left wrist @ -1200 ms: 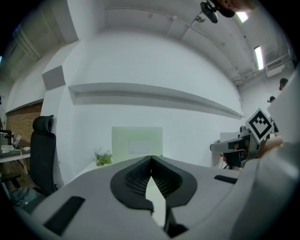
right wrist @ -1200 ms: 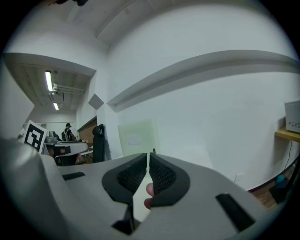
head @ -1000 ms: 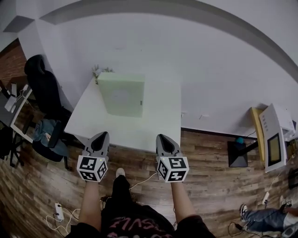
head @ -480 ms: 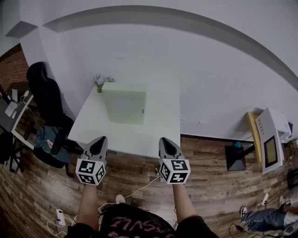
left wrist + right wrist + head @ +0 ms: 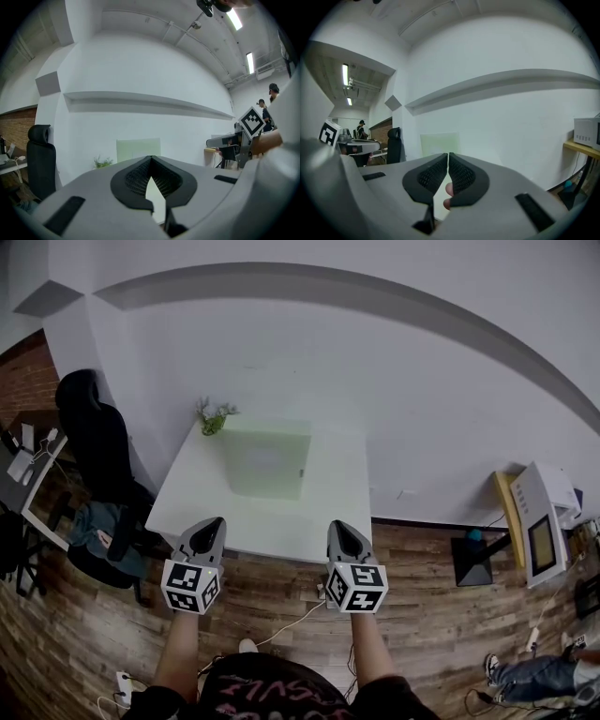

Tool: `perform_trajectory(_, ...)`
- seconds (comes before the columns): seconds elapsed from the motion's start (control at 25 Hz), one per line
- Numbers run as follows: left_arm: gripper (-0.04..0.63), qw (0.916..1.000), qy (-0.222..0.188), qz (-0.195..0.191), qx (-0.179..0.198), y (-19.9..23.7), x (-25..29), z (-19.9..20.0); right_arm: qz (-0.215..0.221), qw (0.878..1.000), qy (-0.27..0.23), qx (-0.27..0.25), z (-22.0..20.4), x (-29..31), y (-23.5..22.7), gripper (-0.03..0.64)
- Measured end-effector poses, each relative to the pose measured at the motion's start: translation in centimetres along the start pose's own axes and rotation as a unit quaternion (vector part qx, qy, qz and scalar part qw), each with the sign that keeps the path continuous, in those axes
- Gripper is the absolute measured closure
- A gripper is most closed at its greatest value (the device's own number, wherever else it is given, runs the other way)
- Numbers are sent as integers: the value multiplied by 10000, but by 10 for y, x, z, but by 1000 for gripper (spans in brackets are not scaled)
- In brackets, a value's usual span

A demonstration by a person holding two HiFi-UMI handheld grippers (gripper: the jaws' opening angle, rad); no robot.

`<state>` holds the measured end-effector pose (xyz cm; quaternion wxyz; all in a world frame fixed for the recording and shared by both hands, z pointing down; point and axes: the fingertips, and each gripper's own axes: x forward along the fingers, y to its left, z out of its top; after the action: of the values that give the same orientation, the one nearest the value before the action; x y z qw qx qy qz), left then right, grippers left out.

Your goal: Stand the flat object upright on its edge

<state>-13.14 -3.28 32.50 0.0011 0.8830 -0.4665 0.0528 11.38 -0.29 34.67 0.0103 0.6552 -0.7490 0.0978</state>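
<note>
Filling most of the head view, a white wall rises behind the white table, and wood-plank floor spreads on the near side of the table and to its right. The table stands with its far edge at the wall. A black office chair sits off the table's left side.

On the table's far half, close to the wall, the pale green flat board stands upright on its lower edge, its broad face turned toward the table's near side. Whether its back touches the wall cannot be told. Both gripper views show it as a vertical panel rising above the jaws.

The left gripper hangs just short of the table's near edge, toward the left end, well apart from the board. Its jaws are pressed together at the tips with nothing between them. The right gripper hangs by the same edge toward the right end, likewise clear of the board. Its jaws are also closed on each other and hold nothing.

A small green plant sits at the table's far left corner, just beside the board's left edge.
</note>
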Motion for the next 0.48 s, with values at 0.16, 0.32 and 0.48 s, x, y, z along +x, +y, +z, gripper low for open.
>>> perform_trajectory(0.16,580,10000,-4,-49,-42,3,-5,-2,-87,9999,-25,-51,2,-4,4,589)
perform_trajectory(0.32,580,10000,56,-32,-60,1,-9,-4,-127,9999,8,-65,1,-8,6,592)
perform_trajectory(0.48,580,9998,62,11,-182,2,-17,-5,-116,9999,61,-72,-2,-14,10,591)
